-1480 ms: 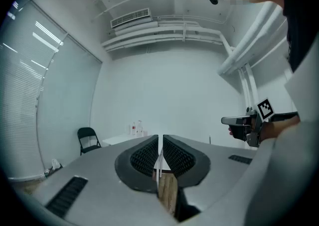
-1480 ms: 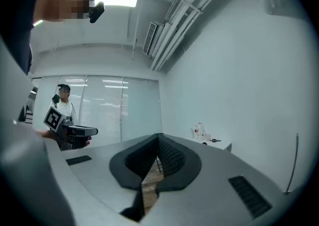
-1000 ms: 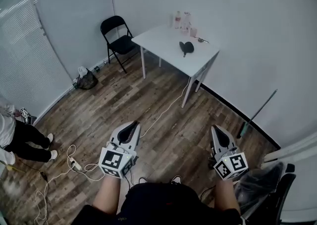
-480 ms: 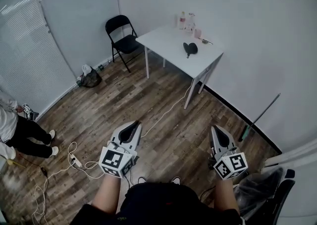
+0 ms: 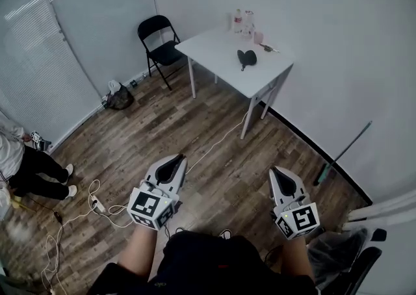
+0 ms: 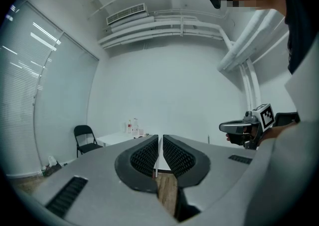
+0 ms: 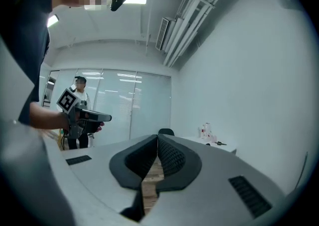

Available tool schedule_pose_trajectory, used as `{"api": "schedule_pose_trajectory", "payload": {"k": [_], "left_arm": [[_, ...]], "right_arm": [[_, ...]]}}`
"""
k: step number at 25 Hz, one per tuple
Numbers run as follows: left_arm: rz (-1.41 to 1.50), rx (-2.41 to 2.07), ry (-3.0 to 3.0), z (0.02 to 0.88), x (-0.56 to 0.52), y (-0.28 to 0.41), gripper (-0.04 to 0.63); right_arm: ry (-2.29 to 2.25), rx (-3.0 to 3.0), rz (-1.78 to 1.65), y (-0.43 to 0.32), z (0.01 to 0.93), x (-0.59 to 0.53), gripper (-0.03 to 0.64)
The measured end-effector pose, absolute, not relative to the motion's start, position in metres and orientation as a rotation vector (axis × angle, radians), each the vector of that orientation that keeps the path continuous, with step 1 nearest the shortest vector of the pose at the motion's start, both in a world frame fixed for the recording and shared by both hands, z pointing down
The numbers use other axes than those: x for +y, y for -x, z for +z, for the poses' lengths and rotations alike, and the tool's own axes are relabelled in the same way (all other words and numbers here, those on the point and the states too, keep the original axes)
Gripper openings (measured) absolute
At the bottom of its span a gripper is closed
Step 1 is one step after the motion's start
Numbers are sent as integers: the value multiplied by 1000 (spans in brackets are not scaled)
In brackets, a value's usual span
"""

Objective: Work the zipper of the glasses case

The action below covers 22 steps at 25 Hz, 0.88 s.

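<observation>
both hands have eased forward a little in the last second and the room has shifted slightly in my head view, so i judge i'm still on the approach. my left gripper and right gripper are closed on nothing. the dark glasses case lies on the white table, well apart from both, its zipper untouched.

The right claw is closed, with a white table beyond seemingly bearing bottles.
</observation>
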<state>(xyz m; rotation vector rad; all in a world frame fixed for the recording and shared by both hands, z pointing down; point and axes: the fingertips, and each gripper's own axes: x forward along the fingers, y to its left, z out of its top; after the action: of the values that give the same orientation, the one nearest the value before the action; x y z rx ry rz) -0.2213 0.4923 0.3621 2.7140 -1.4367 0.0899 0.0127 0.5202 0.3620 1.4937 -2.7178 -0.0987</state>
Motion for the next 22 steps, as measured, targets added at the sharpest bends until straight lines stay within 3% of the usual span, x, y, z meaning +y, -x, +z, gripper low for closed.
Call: {"api": "schedule_pose_trajectory", "payload": {"k": [10,22], "left_arm": [[78,-1432,-2705,367,460,180,47],[41,-1303,-2747,374,348,142,48]], "right_arm": [[-1443,-2724,-75,-49,381,494,21],[-1663,-2594,-2,-99,387,397,21]]}}
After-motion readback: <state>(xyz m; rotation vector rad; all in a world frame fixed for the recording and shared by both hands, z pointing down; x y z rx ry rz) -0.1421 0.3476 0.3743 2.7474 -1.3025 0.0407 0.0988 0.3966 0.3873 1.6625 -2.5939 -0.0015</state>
